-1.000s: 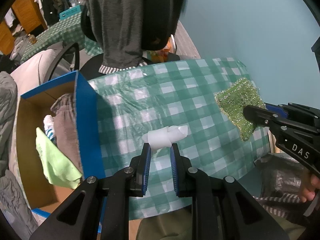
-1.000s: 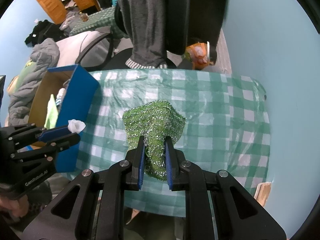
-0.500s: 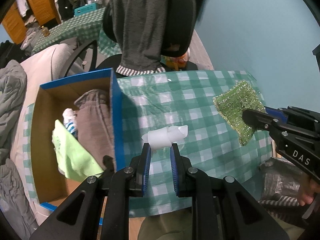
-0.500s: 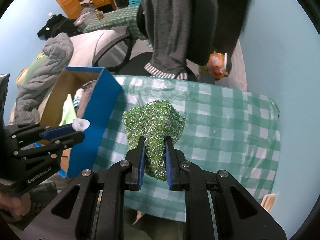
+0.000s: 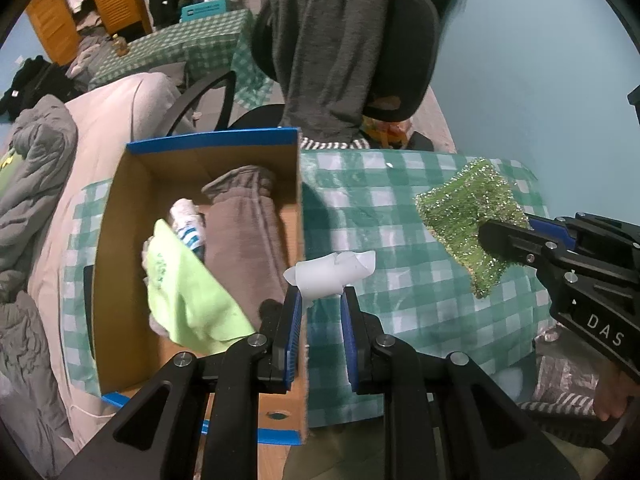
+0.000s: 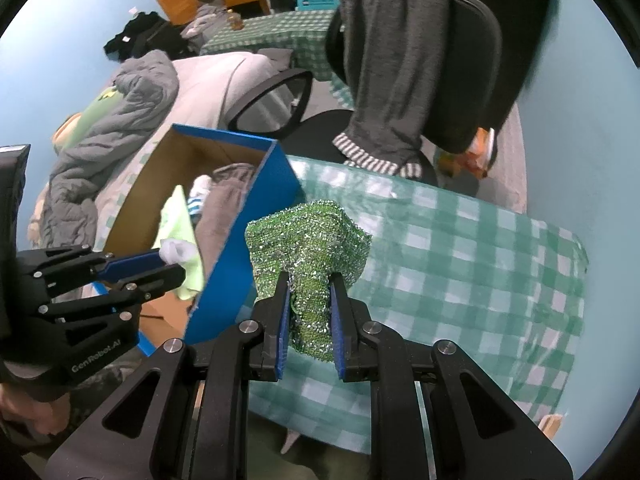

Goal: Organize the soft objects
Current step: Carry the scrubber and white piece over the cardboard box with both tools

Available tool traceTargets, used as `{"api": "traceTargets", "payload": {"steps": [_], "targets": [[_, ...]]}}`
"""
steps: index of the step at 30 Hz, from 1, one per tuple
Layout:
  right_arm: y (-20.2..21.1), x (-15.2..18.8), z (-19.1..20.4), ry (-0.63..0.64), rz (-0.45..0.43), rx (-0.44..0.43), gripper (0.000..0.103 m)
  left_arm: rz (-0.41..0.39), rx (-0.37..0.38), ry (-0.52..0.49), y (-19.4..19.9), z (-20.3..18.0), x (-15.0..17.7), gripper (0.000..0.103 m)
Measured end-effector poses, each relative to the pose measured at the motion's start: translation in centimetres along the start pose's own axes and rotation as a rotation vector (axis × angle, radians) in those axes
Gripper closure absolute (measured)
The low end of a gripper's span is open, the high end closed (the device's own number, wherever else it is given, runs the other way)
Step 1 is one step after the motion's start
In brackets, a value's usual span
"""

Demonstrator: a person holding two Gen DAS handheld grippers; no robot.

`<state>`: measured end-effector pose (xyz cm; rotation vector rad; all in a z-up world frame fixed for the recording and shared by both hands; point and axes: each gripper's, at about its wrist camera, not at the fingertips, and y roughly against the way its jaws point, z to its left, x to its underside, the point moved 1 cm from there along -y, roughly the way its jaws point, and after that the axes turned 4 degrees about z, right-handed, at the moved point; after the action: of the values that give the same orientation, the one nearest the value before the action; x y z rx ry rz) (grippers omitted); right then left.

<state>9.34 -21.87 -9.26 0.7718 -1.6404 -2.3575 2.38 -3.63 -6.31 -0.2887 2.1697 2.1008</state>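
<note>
My left gripper (image 5: 319, 300) is shut on a small white foam piece (image 5: 332, 274), held in the air right above the near-right wall of the blue cardboard box (image 5: 208, 142). Inside the box lie a brown-grey garment (image 5: 244, 236), a lime-green cloth (image 5: 188, 300) and a white striped sock (image 5: 188, 220). My right gripper (image 6: 309, 292) is shut on a glittery green scrubber cloth (image 6: 304, 236), hanging over the green checked tablecloth (image 6: 460, 264) just right of the box (image 6: 256, 224). The left gripper (image 6: 168, 264) shows at the right wrist view's left edge.
A black office chair (image 5: 400, 48) draped with a grey sweater (image 5: 332, 40) stands behind the table. Grey and beige bedding (image 5: 36, 168) lies left of the box. A blue wall (image 5: 540, 60) runs along the right. A second checked table (image 5: 188, 44) stands farther back.
Both grippers have travelled left with their loads. The box has slid from the left edge toward the middle of both views, and the foam piece now hangs at its wall.
</note>
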Motion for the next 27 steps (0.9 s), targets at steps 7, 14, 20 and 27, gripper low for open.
{"api": "traceTargets", "payload": {"steps": [7,14,20,27], "targets": [[-1.0,-1.2,2.5,0.046,0.009,-0.018,0.087,-0.003,-0.007,0.034,0.2,2.1,0.3,0.084],[-2.4,-2.3,5.1,0.092,0.020,-0.036,0.087,-0.004,-0.021,0.068,0.4,4.2,0.6,0.084],[-3.7,-3.3,7.1,0.127,0.036,-0.050,0.087,0.002,-0.038,0.104,0.3,6.6,1.1,0.084],[-5.3,-4.3,9.5,0.174,0.057,-0.062,0.087,0.017,-0.055,0.148,-0.2,9.5,1.6,0.084]]}}
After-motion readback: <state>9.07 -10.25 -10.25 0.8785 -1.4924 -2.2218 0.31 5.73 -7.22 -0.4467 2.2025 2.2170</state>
